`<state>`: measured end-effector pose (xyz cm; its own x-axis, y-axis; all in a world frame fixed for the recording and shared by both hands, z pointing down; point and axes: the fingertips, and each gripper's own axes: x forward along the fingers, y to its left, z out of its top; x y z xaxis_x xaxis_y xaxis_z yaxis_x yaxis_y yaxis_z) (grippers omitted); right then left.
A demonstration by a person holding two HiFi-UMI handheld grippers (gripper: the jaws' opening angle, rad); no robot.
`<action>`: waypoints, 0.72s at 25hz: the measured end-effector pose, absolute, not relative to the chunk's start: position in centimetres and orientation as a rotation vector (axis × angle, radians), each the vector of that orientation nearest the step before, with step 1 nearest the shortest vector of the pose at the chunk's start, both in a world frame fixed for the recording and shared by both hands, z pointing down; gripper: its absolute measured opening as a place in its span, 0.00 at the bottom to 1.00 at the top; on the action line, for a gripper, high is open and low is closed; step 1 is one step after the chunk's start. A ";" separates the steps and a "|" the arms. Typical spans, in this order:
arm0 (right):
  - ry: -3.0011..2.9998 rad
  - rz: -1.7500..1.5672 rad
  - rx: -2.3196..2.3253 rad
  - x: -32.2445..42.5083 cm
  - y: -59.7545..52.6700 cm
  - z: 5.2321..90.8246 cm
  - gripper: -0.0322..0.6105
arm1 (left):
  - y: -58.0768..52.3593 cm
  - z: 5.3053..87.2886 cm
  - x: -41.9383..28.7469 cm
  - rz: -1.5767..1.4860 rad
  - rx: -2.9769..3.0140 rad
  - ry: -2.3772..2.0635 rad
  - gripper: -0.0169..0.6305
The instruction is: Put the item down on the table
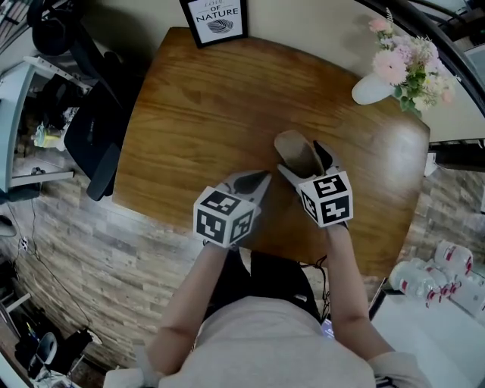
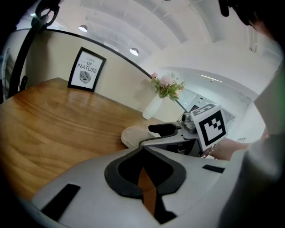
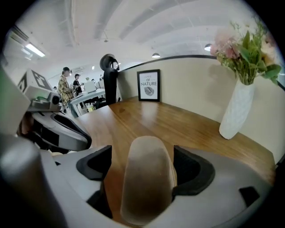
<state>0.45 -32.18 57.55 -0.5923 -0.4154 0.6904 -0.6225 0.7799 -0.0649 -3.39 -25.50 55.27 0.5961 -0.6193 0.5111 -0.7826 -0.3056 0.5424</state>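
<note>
Beige slipper (image 1: 294, 149) sits near the middle of the wooden tabletop (image 1: 189, 114), toe pointing to about 11 o'clock in the head view. In the left gripper view the slipper (image 2: 132, 136) has its toe end down on the wood.

Right gripper (image 1: 301, 159) is at the slipper's heel end, 5 o'clock side. Its fingers are spread, one on each side of the slipper. In the right gripper view the slipper (image 3: 147, 173) fills most of the gap of the right gripper (image 3: 142, 156). The 3 o'clock finger is at the slipper's edge and a strip of wood shows between the slipper and the 9 o'clock finger, so released, not clamped.

Left gripper (image 1: 258, 180) is at 8 o'clock of the slipper, just beside the right gripper and over the near edge of the tabletop. In its own view the fingers of the left gripper (image 2: 142, 153) are clenched together at the tips with nothing between them, only a sliver of wood seen through the gap behind. The right gripper (image 2: 149, 136) shows there at 2 o'clock.

Framed print (image 1: 217, 19) stands at the tabletop's 12 o'clock edge. White vase (image 1: 373, 90) with pink flowers (image 1: 405, 64) is at 2 o'clock. Black chair (image 1: 95, 140) is off the 9 o'clock side. Water bottles (image 1: 432, 276) are off the tabletop at 4 o'clock.
</note>
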 end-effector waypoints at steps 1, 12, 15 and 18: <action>-2.303 0.389 0.779 0.3 -32.1 56.8 0.72 | -25.5 54.9 -3.5 0.260 2.043 -1.110 0.05; -2.497 0.315 0.973 -0.1 -30.8 46.2 0.66 | -25.4 49.0 -3.5 0.253 2.213 -1.076 0.05; -2.535 0.246 1.011 -0.1 -30.0 43.0 0.61 | -25.5 47.0 -3.7 0.242 2.264 -1.076 0.05; -2.576 0.186 1.042 0.0 -29.1 40.3 0.50 | -25.6 45.1 -4.0 0.223 2.314 -1.083 0.05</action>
<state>0.01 -29.07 40.25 -0.6660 -0.6472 0.3708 -0.6937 0.7201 0.0108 -3.98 -25.62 45.09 0.6585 -0.6528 0.3745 -0.7477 -0.5105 0.4248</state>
